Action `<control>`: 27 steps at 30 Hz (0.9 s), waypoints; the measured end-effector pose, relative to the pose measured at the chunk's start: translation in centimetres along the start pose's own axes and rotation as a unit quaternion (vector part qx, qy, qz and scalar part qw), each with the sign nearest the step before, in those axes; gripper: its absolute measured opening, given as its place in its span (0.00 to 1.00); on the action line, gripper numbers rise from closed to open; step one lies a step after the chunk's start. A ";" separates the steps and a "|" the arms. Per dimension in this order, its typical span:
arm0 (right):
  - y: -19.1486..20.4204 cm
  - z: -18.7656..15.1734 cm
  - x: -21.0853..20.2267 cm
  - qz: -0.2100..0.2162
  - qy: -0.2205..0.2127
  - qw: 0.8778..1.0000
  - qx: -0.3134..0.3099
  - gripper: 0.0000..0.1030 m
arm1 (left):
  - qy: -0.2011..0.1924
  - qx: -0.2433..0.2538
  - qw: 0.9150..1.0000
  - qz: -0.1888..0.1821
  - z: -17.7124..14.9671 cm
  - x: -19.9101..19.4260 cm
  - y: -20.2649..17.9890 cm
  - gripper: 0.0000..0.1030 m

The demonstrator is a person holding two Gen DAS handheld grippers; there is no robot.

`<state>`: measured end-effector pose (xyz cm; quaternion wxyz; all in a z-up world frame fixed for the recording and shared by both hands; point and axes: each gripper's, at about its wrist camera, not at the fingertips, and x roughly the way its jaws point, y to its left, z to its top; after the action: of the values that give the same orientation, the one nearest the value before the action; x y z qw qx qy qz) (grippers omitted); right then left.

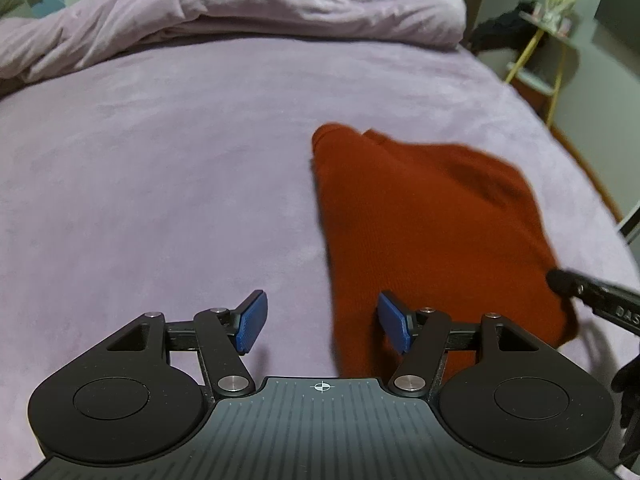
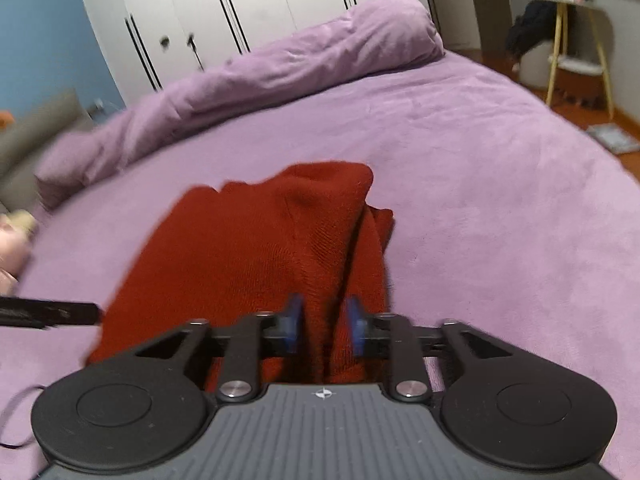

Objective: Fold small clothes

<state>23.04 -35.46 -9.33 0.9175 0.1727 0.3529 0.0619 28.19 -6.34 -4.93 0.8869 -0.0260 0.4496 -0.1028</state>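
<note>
1. On the lilac bed cover [image 1: 168,168], right of centre in the left wrist view, lies the rust-red knit garment [image 1: 432,216]. It is the only piece of clothing visible on the bed.

2. Progress, as a judgement: the garment looks partly folded. It forms a long, narrow, roughly rectangular band running from near to far, with a second layer showing along its far right edge in the right wrist view. That edge is uneven and a rounded corner bulges at the far end. At least one more fold and some squaring-up appear to remain. No finished stack is visible.

3. Left gripper [image 1: 324,322]: jaws spread wide, released. The garment's near left edge lies under the gap, but neither blue pad presses on it. One pad hangs over the bare cover, the other over the cloth.

4. Right gripper [image 2: 323,330]: jaws fairly close together, with a raised ridge of the red cloth running up between them. The frame is blurred; whether the pads actually pinch the cloth I cannot tell.

5. Materials. Garment: fine ribbed knit, matte, soft, draping into gentle ridges rather than sharp creases. Bed cover: velvety short pile, smooth, slightly mottled.

6. Surroundings. A rolled duvet [image 2: 280,68] of the same lilac stuff lies across the far side of the bed. White wardrobe doors [image 2: 240,8] with dark vertical lines stand behind it. A yellow-legged stand [image 2: 576,52] is at far right.
</note>
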 end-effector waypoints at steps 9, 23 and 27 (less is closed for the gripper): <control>-6.6 1.2 2.4 0.122 0.036 0.974 0.185 0.58 | 0.028 -0.116 0.975 -0.190 1.1 3.9 4.3 0.63; -6.4 2.1 9.9 0.181 0.088 0.951 0.235 0.57 | 0.049 -0.203 0.949 -0.237 1.9 11.6 5.9 0.67; -6.4 1.9 10.9 0.187 0.089 0.946 0.249 0.36 | 0.039 -0.204 0.948 -0.240 1.9 11.9 5.7 0.57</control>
<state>32.32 -39.34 -17.15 0.7819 0.4525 0.3986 0.1581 37.44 -3.32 -14.02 0.7933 -0.3095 0.4759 -0.2201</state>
